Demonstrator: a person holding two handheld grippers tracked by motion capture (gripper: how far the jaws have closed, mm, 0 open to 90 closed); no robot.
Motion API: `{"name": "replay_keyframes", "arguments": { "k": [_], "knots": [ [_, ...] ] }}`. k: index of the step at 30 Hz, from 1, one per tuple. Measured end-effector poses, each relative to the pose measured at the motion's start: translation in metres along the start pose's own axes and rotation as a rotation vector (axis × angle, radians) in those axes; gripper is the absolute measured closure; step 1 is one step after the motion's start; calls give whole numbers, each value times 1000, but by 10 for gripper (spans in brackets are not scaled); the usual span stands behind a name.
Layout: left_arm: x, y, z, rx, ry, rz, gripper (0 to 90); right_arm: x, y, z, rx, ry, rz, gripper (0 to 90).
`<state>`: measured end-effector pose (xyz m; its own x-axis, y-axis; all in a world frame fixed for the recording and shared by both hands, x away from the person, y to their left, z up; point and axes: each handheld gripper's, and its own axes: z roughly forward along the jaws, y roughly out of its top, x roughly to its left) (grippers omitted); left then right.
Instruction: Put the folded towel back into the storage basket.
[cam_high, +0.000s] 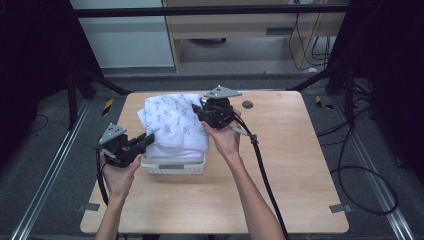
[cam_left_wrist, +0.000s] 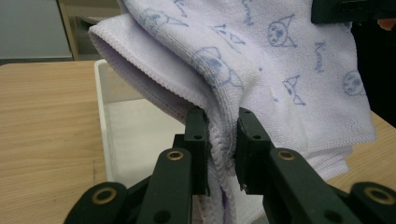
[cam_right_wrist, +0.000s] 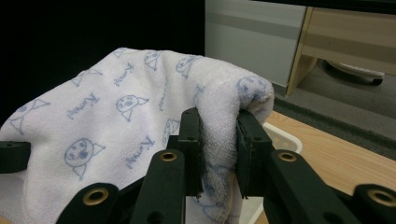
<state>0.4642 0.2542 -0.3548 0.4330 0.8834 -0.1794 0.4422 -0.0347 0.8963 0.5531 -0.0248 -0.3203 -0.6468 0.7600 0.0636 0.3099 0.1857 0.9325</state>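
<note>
While both sets of fingers (cam_left_wrist: 198, 140) are clamped on folds of the towel (cam_high: 175, 122), it hangs between them directly over the white basket (cam_high: 172, 166) on the bench (cam_high: 280, 165), its long axis running from left gripper (cam_high: 142, 142) to right gripper (cam_high: 200, 111). White terry, printed with blue cat faces, bunched and drooping.

The towel (cam_high: 172, 125) covers most of the basket (cam_high: 172, 167) in the high view, so its inside is hidden there. In the left gripper view the towel's top runs off the upper edge. In the right gripper view the basket (cam_right_wrist: 282, 135) shows just a corner behind the towel's fold.
</note>
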Motion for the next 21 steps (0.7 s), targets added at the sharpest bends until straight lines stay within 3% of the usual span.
{"name": "replay_keyframes", "arguments": {
  "k": [21],
  "knots": [
    [19,-6,15,30,43,-23,762,1,-8,30,31,-13,4,748]
  ]
}}
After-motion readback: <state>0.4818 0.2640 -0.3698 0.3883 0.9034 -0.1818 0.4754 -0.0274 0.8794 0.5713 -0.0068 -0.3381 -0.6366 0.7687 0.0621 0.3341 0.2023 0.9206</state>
